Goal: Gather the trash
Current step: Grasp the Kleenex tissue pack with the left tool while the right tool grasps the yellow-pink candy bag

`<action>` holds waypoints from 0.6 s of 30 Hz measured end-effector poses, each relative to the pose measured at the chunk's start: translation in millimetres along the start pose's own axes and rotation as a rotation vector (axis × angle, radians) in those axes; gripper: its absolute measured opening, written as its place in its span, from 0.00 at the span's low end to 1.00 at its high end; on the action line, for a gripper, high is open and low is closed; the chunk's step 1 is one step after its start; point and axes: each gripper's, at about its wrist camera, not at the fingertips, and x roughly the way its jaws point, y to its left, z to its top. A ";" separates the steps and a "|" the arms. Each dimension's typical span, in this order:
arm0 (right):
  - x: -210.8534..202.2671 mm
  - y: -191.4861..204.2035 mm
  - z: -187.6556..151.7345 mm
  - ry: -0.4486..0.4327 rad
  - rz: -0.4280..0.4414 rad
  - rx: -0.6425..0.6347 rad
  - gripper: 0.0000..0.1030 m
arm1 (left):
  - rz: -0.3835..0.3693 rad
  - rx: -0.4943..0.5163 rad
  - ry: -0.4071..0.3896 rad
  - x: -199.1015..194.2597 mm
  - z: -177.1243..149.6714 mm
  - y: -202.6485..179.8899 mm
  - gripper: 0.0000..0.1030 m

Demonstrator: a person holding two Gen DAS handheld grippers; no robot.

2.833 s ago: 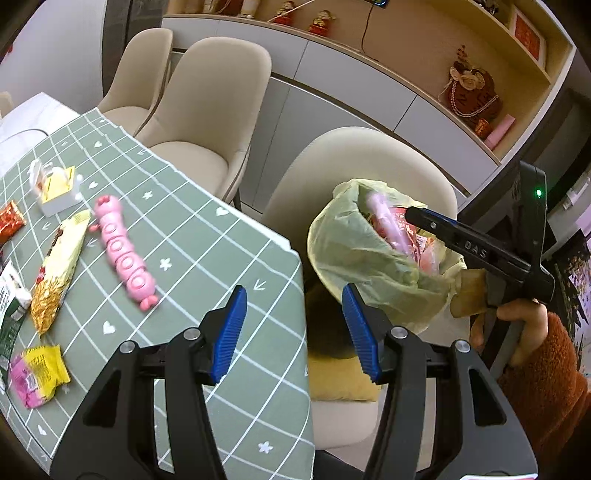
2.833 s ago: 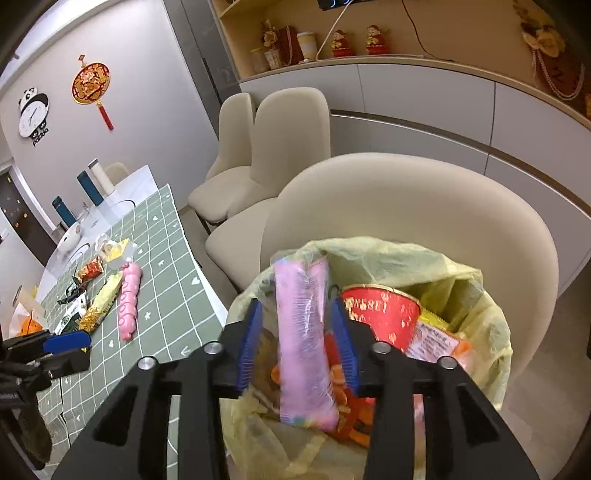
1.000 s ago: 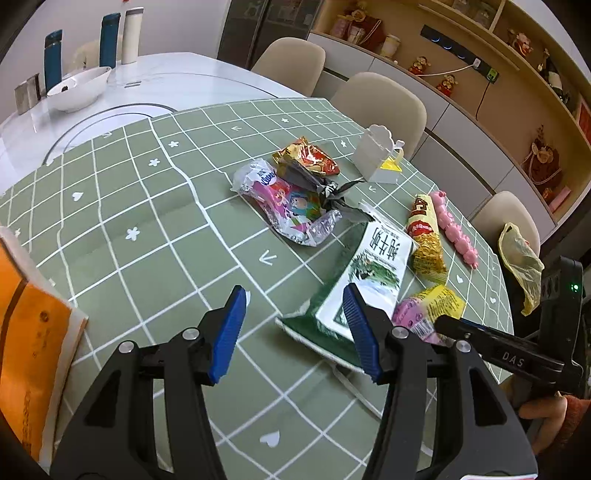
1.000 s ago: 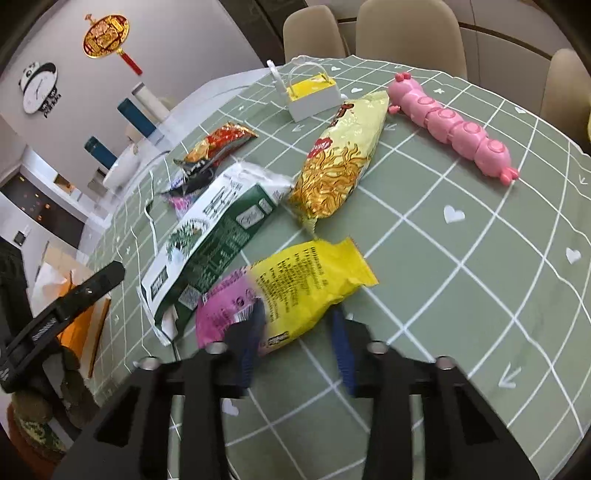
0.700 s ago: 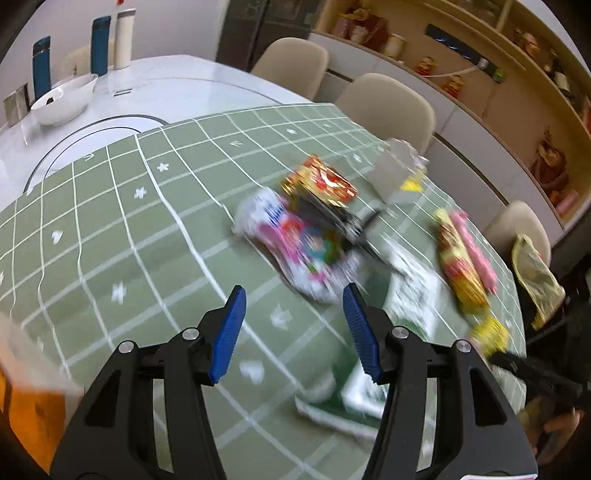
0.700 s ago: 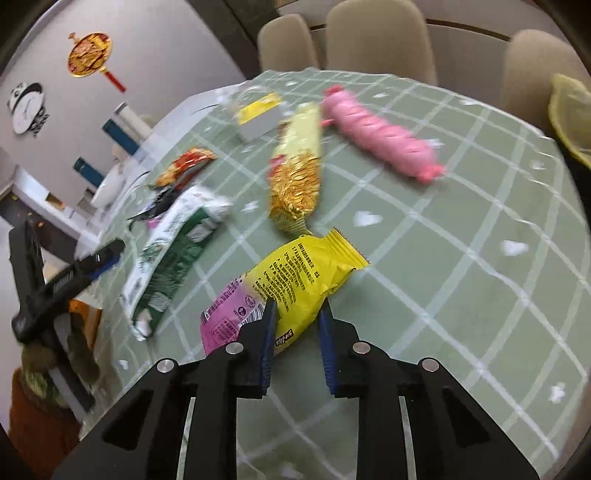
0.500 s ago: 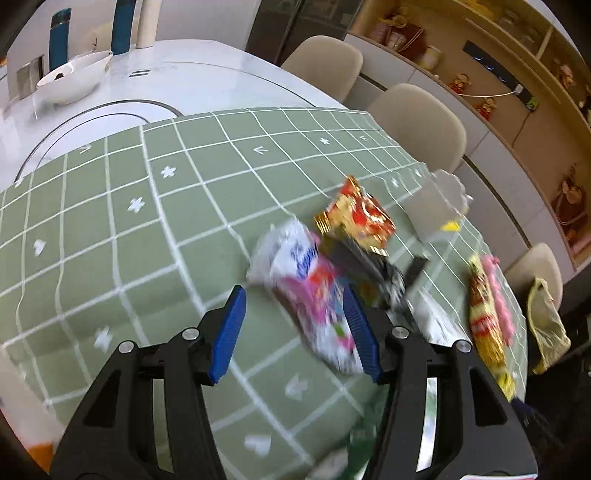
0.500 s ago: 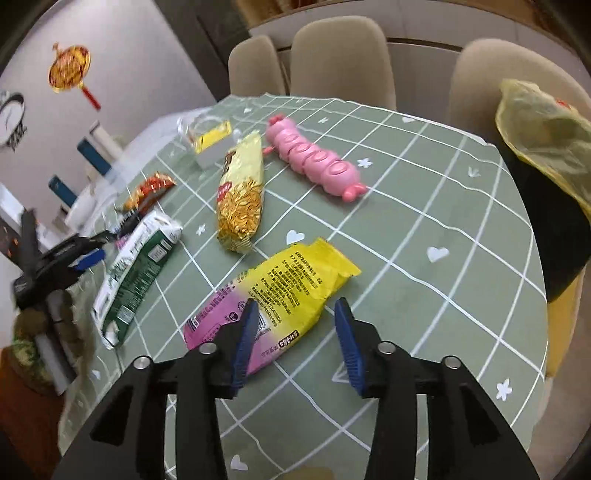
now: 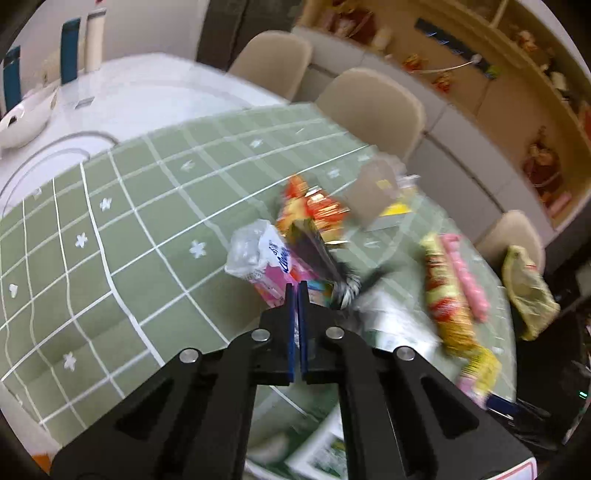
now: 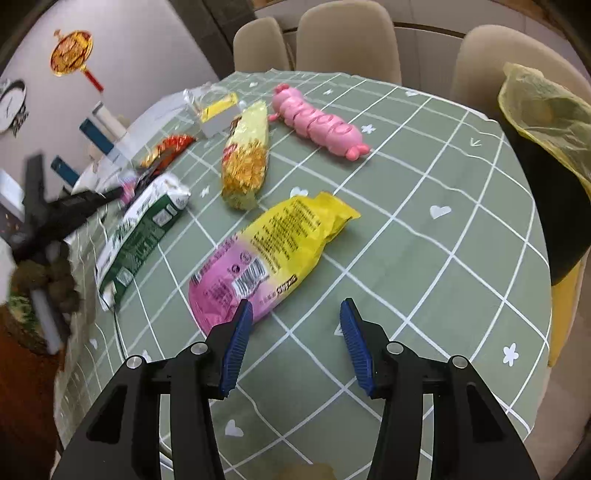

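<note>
Several snack wrappers lie on the green checked tablecloth [image 10: 424, 258]. My left gripper [image 9: 297, 286] is shut, its tips pinching the near edge of a pink and white wrapper [image 9: 264, 254]; beside that lie a black wrapper [image 9: 317, 254] and a red-orange one [image 9: 314, 206]. The right wrist view shows this left gripper [image 10: 118, 192] at the far left. My right gripper [image 10: 295, 305] hangs open just above the cloth with nothing between its fingers. A yellow and pink packet [image 10: 273, 251] lies right ahead of its left finger. The yellow trash bag [image 10: 546, 118] hangs on a chair at the right.
A green and white packet [image 10: 140, 229], a golden snack packet [image 10: 245, 162], a pink caterpillar toy [image 10: 317, 122] and a small white box [image 10: 218, 110] also lie on the cloth. Beige chairs [image 10: 347, 33] ring the far edge. A white bowl [image 9: 26, 118] stands on the bare tabletop.
My left gripper travelled across the table to the pink and white wrapper and went from open to shut. My right gripper's jaws spread wide behind the yellow and pink packet.
</note>
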 end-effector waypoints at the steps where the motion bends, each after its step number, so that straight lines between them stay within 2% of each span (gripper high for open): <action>1: 1.0 0.8 0.3 -0.002 0.000 -0.002 0.46 | -0.013 0.014 -0.016 -10.2 -0.8 -4.8 0.01; 4: 1.1 2.1 -1.0 -0.007 -0.008 0.002 0.46 | -0.053 0.047 -0.051 -35.1 -3.4 -15.4 0.01; 8: 4.0 8.5 3.3 0.014 -0.053 0.016 0.46 | -0.077 0.034 -0.051 -48.0 -6.2 -19.6 0.01; 11: 7.6 7.6 8.3 0.012 0.016 0.074 0.46 | -0.104 0.002 -0.052 -54.5 -9.6 -15.9 0.01; 12: 9.7 8.2 11.4 0.002 0.008 0.087 0.46 | -0.123 -0.010 -0.051 -58.2 -13.0 -14.2 0.01; 14: 16.9 11.1 20.3 -0.027 -0.031 0.074 0.46 | -0.108 -0.003 -0.056 -62.3 -20.4 -13.6 0.01; 16: 22.6 16.4 27.4 -0.041 -0.065 0.028 0.44 | -0.042 0.010 -0.056 -62.3 -27.6 -7.9 0.01; 17: 25.9 19.4 31.2 -0.035 -0.080 -0.002 0.30 | -0.032 0.003 -0.045 -59.6 -28.4 -3.2 0.03; 18: 25.6 19.8 33.8 -0.033 -0.069 -0.006 0.23 | -0.035 -0.007 -0.037 -58.2 -29.0 1.9 0.10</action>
